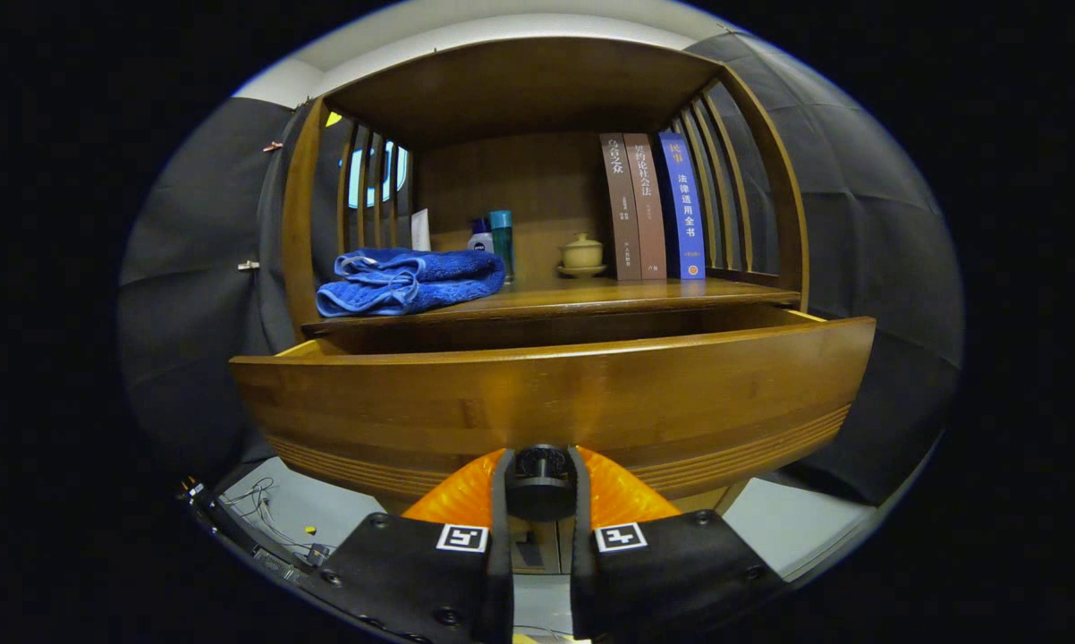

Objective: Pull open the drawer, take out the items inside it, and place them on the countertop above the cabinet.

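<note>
Ribbed orange fingers of the gripper clench the round dark knob of the curved wooden drawer.

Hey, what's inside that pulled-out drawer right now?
The drawer stands open, but its tall front panel hides the inside; no contents are visible. The hand-held gripper is closed on the dark knob below.

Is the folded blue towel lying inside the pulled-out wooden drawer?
No, the folded blue towel lies on the countertop above the pulled-out wooden drawer, whose knob the gripper grips.
</note>
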`<state>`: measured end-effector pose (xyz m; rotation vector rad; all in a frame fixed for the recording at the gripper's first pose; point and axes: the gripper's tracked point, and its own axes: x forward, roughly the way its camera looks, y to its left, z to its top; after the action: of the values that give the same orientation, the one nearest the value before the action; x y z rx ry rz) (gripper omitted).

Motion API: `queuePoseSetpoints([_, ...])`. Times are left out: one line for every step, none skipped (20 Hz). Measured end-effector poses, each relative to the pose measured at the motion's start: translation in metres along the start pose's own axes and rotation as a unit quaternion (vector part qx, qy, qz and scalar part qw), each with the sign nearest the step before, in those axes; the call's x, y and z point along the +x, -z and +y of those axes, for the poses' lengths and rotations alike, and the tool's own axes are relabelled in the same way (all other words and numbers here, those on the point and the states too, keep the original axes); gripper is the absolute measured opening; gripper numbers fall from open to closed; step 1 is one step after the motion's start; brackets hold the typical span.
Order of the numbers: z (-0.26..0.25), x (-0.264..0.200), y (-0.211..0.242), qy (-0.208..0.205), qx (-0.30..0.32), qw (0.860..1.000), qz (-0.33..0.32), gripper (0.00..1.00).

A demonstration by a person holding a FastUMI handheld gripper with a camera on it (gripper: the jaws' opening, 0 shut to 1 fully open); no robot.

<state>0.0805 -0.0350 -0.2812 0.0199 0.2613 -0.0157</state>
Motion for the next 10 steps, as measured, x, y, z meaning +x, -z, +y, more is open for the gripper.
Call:
queuePoseSetpoints([0.0, -0.007, 0.002, -0.001, 0.0, 1.0, 0.002, 0.29])
queuePoseSetpoints([0.0, -0.014, 0.003, -0.003, 0.0, 1.0, 0.003, 0.29])
queuePoseSetpoints([0.0, -0.02, 0.005, -0.006, 0.001, 1.0, 0.005, 0.29])
queuePoseSetpoints([0.0, -0.025, 0.007, -0.008, 0.004, 1.0, 0.007, 0.29])
queuePoseSetpoints([0.001, -0.03, 0.009, -0.009, 0.008, 1.0, 0.012, 0.29])
queuePoseSetpoints([0.0, -0.035, 0.01, -0.009, 0.011, 1.0, 0.012, 0.29])
queuePoseSetpoints([0.0, -0.038, 0.013, -0.009, 0.011, 1.0, 0.013, 0.29])
queuePoseSetpoints([0.0, -0.039, 0.016, -0.009, 0.008, 1.0, 0.013, 0.29])
queuePoseSetpoints([0.0, -0.04, 0.015, -0.009, 0.005, 1.0, 0.005, 0.29])
queuePoseSetpoints([0.001, -0.039, 0.016, -0.008, 0.0, 1.0, 0.009, 0.29])
